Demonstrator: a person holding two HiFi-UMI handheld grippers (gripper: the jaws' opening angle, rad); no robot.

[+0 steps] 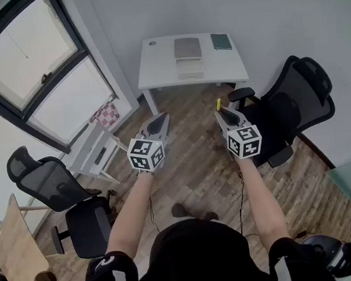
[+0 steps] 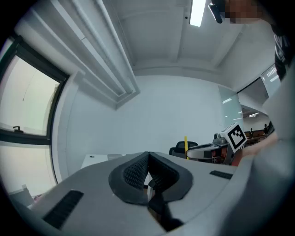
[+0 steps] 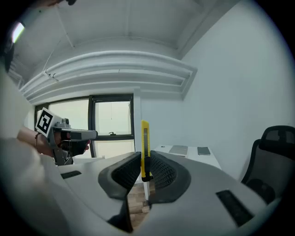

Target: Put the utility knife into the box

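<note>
Office, white table (image 1: 155, 70) far off against wall. Right tongs (image 1: 222, 114) clamp yellow knife (image 3: 145, 138) upright. Left tongs (image 2: 148, 161) closed, empty. Box (image 1: 189, 66) apparently mid-table. Carrying over and dropping in not yet done.

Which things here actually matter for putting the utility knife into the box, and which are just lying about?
For the job:
- yellow utility knife, clamped in the right gripper
- what looks like the box, on the white desk
- left gripper, shut and empty

Lying about:
- dark notebook on the desk
- black office chair
- mesh chair by the window
</note>
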